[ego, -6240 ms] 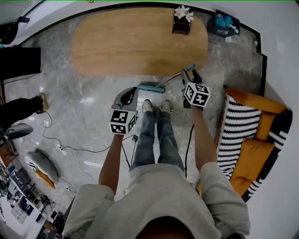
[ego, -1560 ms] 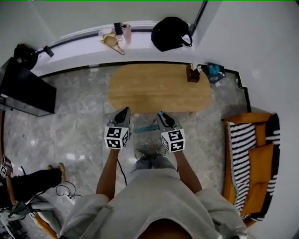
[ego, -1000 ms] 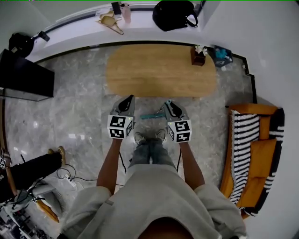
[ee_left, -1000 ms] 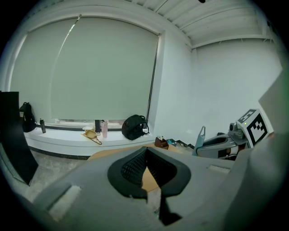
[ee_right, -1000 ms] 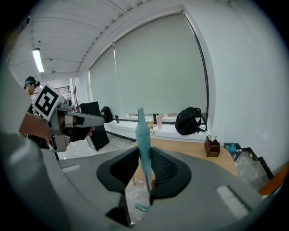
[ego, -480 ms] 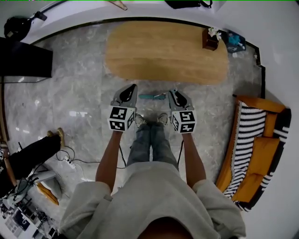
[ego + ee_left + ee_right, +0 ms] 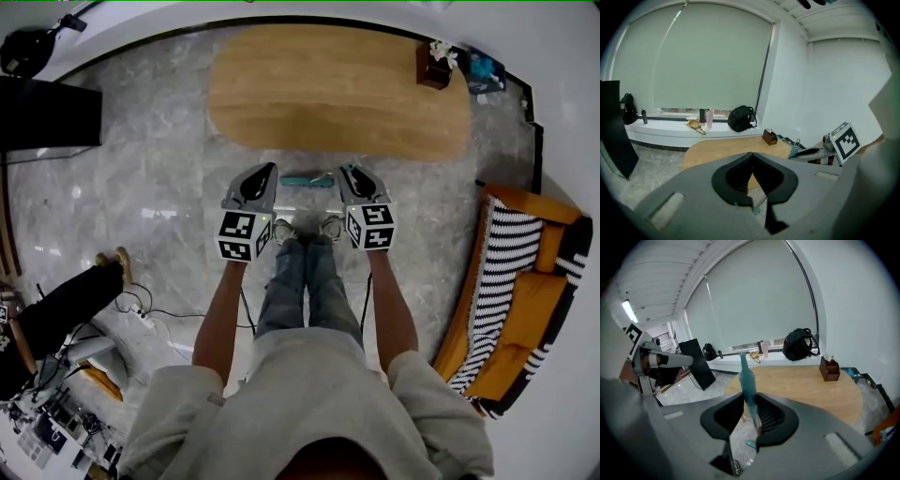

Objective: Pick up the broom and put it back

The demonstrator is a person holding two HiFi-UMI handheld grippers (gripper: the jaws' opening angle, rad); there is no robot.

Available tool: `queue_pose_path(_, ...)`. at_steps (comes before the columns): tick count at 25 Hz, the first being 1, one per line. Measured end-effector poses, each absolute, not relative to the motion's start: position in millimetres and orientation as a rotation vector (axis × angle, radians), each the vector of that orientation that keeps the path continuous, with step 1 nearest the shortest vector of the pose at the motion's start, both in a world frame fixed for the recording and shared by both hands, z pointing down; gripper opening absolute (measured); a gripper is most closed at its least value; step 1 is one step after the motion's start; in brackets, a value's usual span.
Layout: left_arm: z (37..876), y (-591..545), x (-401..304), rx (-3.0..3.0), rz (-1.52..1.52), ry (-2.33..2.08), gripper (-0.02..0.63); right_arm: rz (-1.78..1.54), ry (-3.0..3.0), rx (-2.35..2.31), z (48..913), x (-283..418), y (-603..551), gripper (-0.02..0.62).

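1. Two grippers are hanging out in front of the person, over the floor (image 7: pixel 159 187) just short of the table (image 7: pixel 337 84).
2. Right gripper (image 7: pixel 750 398) is clamping the broom (image 7: pixel 307 180) by the teal top of its handle (image 7: pixel 748 380). The jaws are standing narrow, pressing on it from both sides, and the handle's tip is poking up past them.
3. Left gripper (image 7: pixel 752 157) is carrying nothing, its jaws meeting at the tips.
4. Down from that grip the broom is slanting towards the floor. Its head (image 7: pixel 750 444) is lying between the two grippers, just ahead of the person's shoes (image 7: pixel 284 229). Whether it is touching the floor I cannot tell.
5. To my eye it is looking light: a slim, stiff handle and a small plastic head, nothing fragile.
6. Being held at the far end, though, it is likely acting as a long lever, so the head may swing or twist about the pinch. The teal part is tapering and looking smooth, so it could slide.
7. A steadier hold, I am thinking, would be a second pinch lower down the handle with the free left gripper.
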State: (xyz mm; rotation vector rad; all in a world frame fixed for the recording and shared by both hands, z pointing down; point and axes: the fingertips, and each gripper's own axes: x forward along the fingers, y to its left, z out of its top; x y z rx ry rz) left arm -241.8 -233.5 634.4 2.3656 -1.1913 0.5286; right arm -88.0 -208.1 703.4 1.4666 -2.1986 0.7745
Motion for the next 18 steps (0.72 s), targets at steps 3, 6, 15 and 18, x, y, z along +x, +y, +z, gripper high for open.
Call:
queue_pose_path(3,640,-235,-245,2.354,0.525,-1.192,-0.002,0.794,-2.194,1.469,712,-85,-213,0.087)
queue_pose_path(6,646,-238,-249,2.345,0.529,-1.197,-0.002,0.801,-2.188,1.470,720,-82,-220,0.087)
queue_pose_path(15,655,-243,-250,2.326,0.533,-1.210,-0.002,0.775,-2.206,1.417,734,-74,-252,0.086)
queue_pose_path(18,657,-245,-249,2.320,0.535,-1.211,-0.002,0.770,-2.210,1.402,738,-70,-269,0.085)
